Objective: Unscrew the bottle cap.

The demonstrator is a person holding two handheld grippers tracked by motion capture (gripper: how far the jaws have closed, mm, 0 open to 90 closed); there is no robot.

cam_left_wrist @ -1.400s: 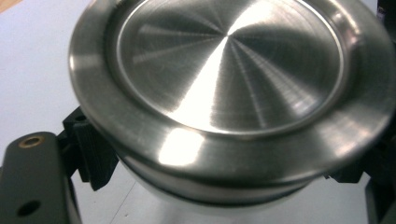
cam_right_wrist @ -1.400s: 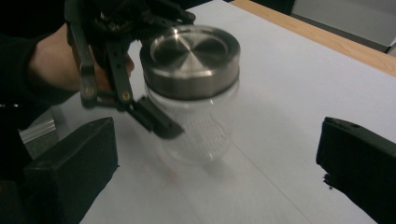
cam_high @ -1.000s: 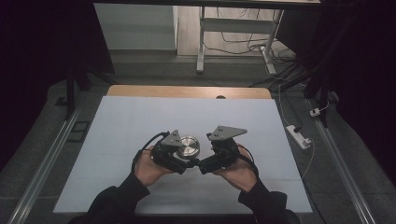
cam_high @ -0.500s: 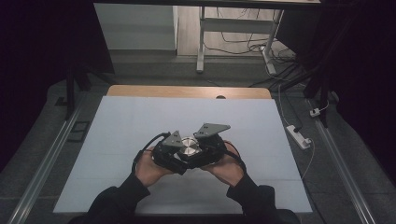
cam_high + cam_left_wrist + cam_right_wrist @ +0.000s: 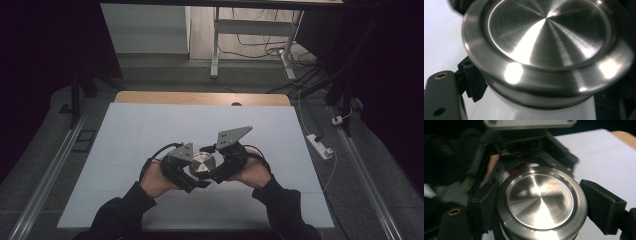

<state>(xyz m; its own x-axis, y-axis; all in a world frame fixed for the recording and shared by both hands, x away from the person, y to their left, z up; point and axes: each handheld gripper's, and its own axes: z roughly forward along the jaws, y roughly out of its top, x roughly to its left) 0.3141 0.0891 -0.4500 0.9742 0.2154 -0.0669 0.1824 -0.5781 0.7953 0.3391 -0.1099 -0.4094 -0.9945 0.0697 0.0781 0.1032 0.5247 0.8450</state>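
Now closing right gripper (image 5: 214,172) in beside left gripper (image 5: 192,175), both clamping steel lid (image 5: 201,164) over counter (image 5: 130,130); likely twist-off next.

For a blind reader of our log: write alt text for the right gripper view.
A round brushed-steel lid sits between the right gripper's two black jaws, seen from above. Behind it is the left gripper, and a pale table surface lies at the right.
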